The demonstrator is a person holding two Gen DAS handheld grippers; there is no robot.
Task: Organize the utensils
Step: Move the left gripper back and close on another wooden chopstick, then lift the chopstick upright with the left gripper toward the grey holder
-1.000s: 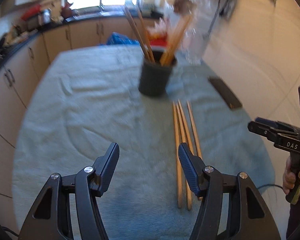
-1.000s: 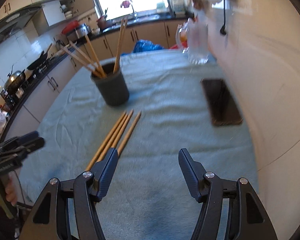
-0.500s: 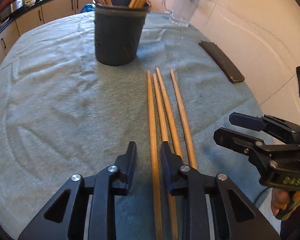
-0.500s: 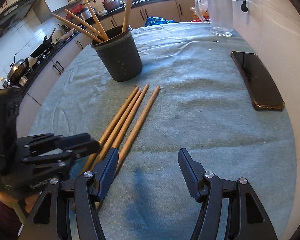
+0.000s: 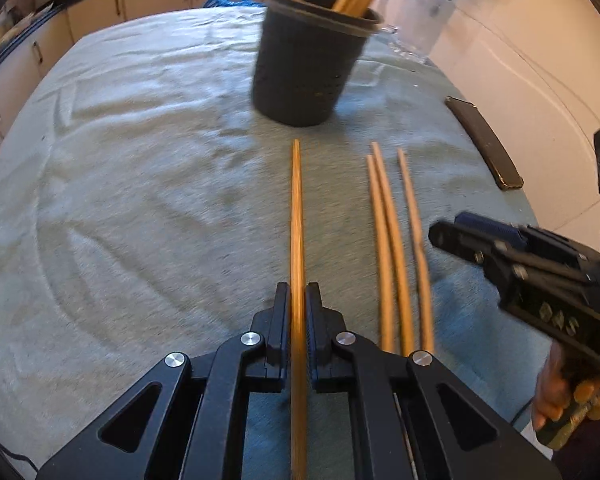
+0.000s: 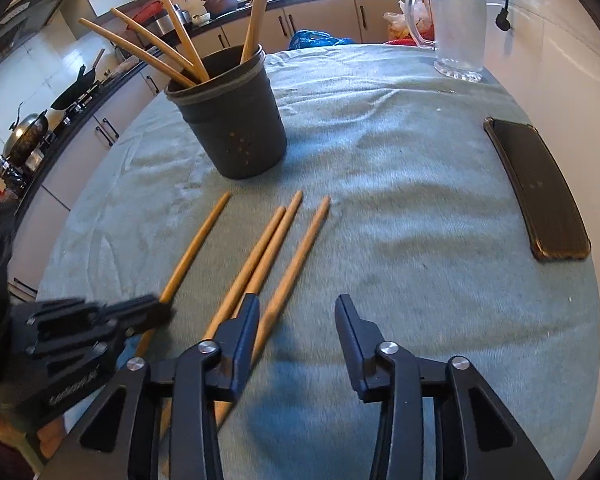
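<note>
We see the left tongs [image 5: 298, 308] clamped on one wooden chopstick [image 5: 297, 216], which runs straight out between the pads toward the dark cup [image 5: 308, 68]. Half a second ago those tongs were narrow but not yet touching, with that chopstick lying tight against its neighbours; now it sits apart from them, a clear gap of cloth between it and the other three chopsticks [image 5: 396, 240]. A second ago the left tongs stood wide and well back from the sticks.

From the right wrist view, the right tongs [image 6: 296, 320] have just been narrowing, yet stand about half open, the pads pressing on nothing. The left finger lies over the pair of touching sticks and the third stick [image 6: 296, 268] runs between the two fingers. Earlier these tongs were wider and farther from the sticks.

The cup [image 6: 236, 120] stands upright on the green cloth [image 6: 400, 200], several chopsticks leaning in it, as before. The phone [image 6: 540, 188] and glass jug [image 6: 456, 28] have kept their places by the wall.
</note>
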